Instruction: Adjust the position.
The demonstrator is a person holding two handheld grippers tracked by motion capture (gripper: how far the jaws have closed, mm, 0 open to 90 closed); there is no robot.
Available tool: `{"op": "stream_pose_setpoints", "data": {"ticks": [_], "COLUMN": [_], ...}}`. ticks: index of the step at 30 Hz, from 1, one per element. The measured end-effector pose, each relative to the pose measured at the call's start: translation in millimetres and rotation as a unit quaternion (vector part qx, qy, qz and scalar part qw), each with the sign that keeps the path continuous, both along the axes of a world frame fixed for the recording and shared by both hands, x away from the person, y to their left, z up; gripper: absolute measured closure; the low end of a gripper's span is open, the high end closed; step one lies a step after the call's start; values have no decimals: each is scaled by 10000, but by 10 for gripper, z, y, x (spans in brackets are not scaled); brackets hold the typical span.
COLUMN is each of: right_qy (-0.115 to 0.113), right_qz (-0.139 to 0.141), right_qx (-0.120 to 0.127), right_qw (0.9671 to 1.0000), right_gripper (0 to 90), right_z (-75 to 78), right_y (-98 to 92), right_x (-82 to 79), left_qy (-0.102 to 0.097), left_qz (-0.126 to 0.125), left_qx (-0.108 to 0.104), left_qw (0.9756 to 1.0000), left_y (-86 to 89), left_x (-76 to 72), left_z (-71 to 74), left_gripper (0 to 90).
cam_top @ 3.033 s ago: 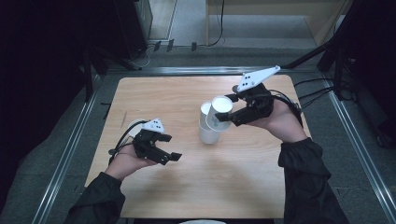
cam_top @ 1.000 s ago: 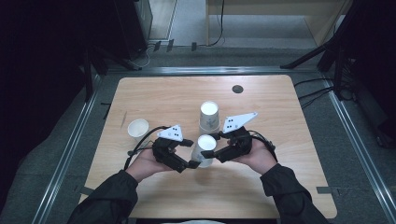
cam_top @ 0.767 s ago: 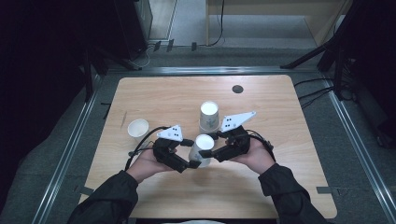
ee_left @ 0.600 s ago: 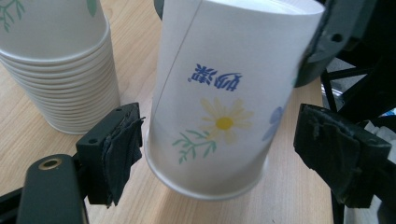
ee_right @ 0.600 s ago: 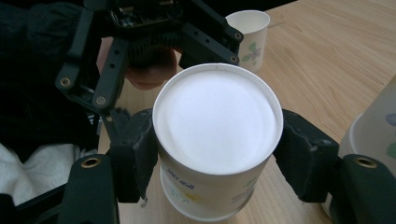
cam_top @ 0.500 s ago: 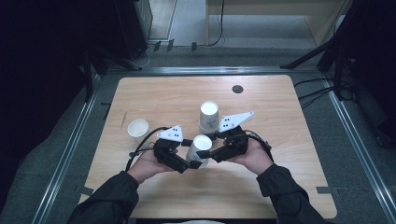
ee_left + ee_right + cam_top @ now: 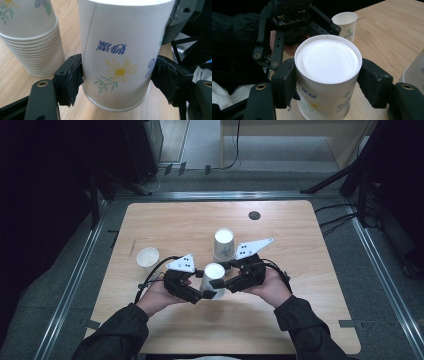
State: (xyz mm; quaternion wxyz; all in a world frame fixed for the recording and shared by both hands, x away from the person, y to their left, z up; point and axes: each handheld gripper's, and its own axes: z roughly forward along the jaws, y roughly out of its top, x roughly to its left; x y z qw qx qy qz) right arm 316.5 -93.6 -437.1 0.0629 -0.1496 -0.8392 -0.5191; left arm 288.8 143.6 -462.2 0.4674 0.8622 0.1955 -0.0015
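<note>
Now both my left gripper (image 7: 204, 295) and right gripper (image 7: 216, 283) have their fingers clamped on one upturned paper cup (image 7: 213, 279), the left's having just closed, near the cup stack (image 7: 223, 245) on the bench (image 7: 300, 270).

- We see a lab-like recording room: a bare wooden table (image 7: 300, 320) framed by metal floor rails (image 7: 75, 280).
- We note dark surroundings and loose cables (image 7: 345, 215).

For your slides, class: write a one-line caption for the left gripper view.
Left gripper clamps an upside-down flowered paper cup beside a stack of cups.
</note>
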Motion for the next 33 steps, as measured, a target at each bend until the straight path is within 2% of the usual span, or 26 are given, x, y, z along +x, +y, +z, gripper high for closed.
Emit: {"op": "stream_pose_setpoints", "data": {"ticks": [6, 14, 22, 24, 25, 29, 32, 33], "right_qy": [-52, -62, -12, -9, 23, -14, -97, -112], "right_qz": [47, 97, 84, 87, 106, 173, 196, 198], "right_qx": [8, 42, 12, 46, 49, -118, -259, -312], "right_qw": [10000, 9999, 10000, 10000, 9999, 9998, 9994, 9993], "right_gripper": [352, 354, 346, 335, 294, 260, 260, 260], "right_z": [1, 2, -10, -8, -6, -22, -47, -57], "right_y": [13, 33, 26, 18, 15, -26, -49, -52], "right_x": [-9, -21, -4, -4, -3, -2, -12, -21], "left_qy": [39, 121, -9, -33, -90, -133, -304, -402], "left_qz": [-63, -19, -42, -81, -104, -243, -288, -336], "left_qx": [-38, -151, 0, 112, 197, 487, 851, 1038], "left_qw": [10000, 9998, 10000, 9999, 9997, 9984, 9955, 9932], "left_y": [-8, -14, 5, 17, 24, 58, 52, 48], "left_x": [0, 8, -2, 2, -1, 2, 5, 10], "left_z": [-4, -9, 17, 31, 41, 100, 133, 145], "left_gripper": [269, 235, 288, 292, 294, 297, 297, 296]}}
